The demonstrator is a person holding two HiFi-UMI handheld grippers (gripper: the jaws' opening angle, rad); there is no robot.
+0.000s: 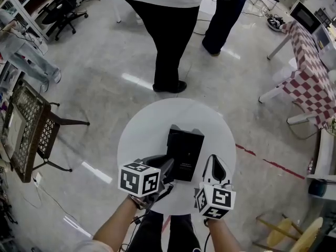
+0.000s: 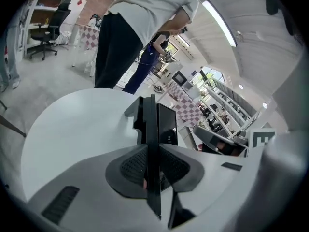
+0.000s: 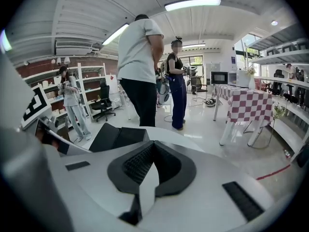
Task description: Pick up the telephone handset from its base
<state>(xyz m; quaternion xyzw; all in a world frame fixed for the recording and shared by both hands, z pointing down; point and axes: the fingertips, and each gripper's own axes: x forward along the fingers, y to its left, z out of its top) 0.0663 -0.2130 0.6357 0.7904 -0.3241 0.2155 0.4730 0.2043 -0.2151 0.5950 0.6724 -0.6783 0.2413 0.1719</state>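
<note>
Clamping the handset (image 2: 150,120) with your left gripper (image 2: 150,148): both pads press on its slim black body, which shows edge-on and runs straight out between the jaws and past their tips. The base (image 2: 167,125) sits just beyond those tips, slightly right of the handset, with its glossy black face toward you. No view shows whether the handset is clear of the base or touching it.

In the head view your left gripper (image 1: 168,166) comes in from the lower left with its tips against the left side of the base (image 1: 187,150). The handset is hard to separate from the base there, since both are black.

Your right gripper (image 1: 214,159) is just right of the base, close but apart from it, and points away from you over the round white tabletop (image 1: 142,127). In the right gripper view its jaws (image 3: 153,144) are together at the tips with nothing between them. The base (image 3: 116,136) lies ahead and to the left of them. Both grippers sit low over the tabletop.

A person (image 1: 168,41) in black trousers stands on the floor ahead of both grippers, beyond the tabletop's far rim. A chair (image 1: 31,125) stands well off to the left of your left gripper. A checked table (image 1: 310,72) stands well off ahead-right of your right gripper.
</note>
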